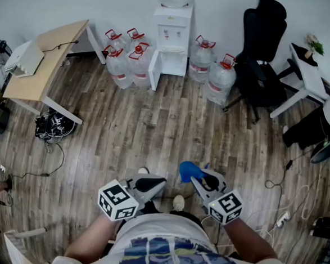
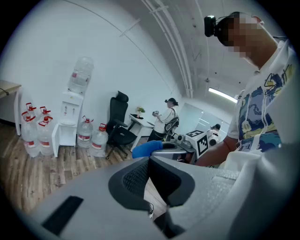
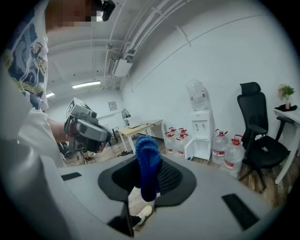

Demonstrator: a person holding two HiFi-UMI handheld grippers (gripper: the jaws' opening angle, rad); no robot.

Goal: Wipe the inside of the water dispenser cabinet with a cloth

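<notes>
- The wooden floor (image 1: 154,128) stretches ahead of both claws, and the whole task area lies at its far side.
- A light desk (image 1: 46,58) stands well ahead and to the left of the left claw (image 1: 150,184). A black office chair (image 1: 260,56) stands well ahead and to the right of the right claw (image 1: 198,179).
- The water dispenser (image 1: 172,39) stands against the far wall, straight ahead of both claws and well apart from them. Its lower cabinet door (image 1: 155,70) appears swung open to the left, so the inside to be wiped is likely reachable once the person walks up.
- Water bottles (image 1: 125,61) cluster on either side of the dispenser, so the approach lane to the cabinet looks narrow.
- The left claw is pressed together with nothing between its jaws.
- The right claw pinches a blue cloth (image 3: 147,164), which stands up past the jaw tips as a fuzzy bundle.
- The cloth looks soft, light and limp, so it would probably fold or drag against the cabinet walls. A hold low on the bundle, as it is now, leaves plenty of pile free to wipe with.
- No wiping has begun, and closing the distance to the cabinet seems to be the step in hand.
</notes>
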